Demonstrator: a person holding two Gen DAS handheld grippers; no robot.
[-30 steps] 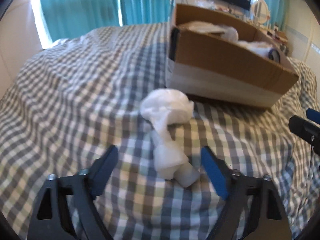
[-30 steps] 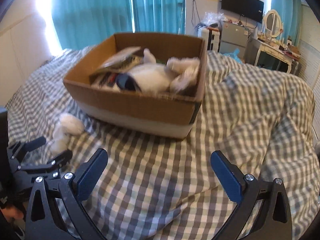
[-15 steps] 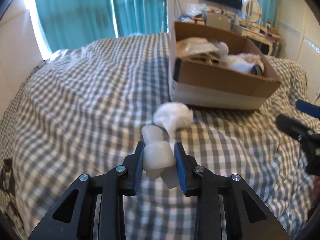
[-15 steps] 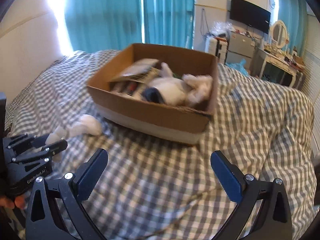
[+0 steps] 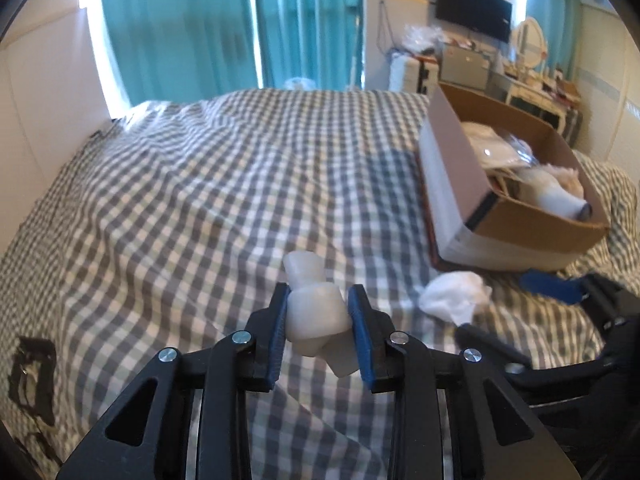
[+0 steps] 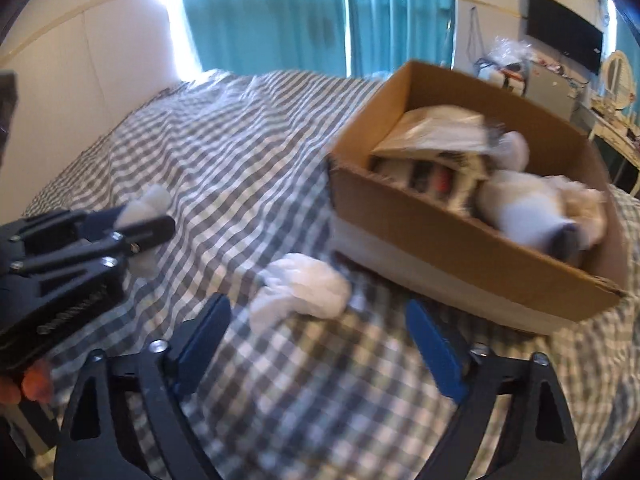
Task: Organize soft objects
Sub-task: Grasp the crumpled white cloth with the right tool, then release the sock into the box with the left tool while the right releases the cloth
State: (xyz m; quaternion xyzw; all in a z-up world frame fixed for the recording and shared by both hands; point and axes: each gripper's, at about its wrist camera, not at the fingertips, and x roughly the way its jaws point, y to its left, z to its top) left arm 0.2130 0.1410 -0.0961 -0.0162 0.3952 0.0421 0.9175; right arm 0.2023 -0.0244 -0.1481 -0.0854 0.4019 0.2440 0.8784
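Our left gripper [image 5: 319, 328] has its blue pads clamped on a white foam piece [image 5: 314, 312], a chunk of soft packing made of stubby linked segments; one segment sticks out past the fingertips and another hangs below. It is held clear of the checked bedspread [image 5: 192, 184].

Our right gripper [image 6: 320, 344] has its jaws closing, with nothing between the pads yet. Just ahead of its fingertips lies the crumpled white wad [image 6: 302, 288], resting on the bedspread close to the near wall of the cardboard box [image 6: 460, 248].

We judge the step in hand to be a double pick-up: the foam piece is secured on the left, and the right is lining up on the wad. The next move, as we read it, calls for the right gripper to advance a little so the wad sits between the pads before they close fully. Both loads then go over the box rim. The wad looks light and compressible, so a shallow pinch could pull off only a fold.

The box already holds a white plush toy [image 6: 528, 208] and a plastic-wrapped packet [image 6: 436, 128], leaving limited free room. Its near wall stands between us and that space, so each load needs lifting over it. The two grippers work close together here and could cross paths. Teal curtains [image 5: 232, 24] and a wall-mounted television [image 5: 474, 20] lie beyond, well apart from the work.
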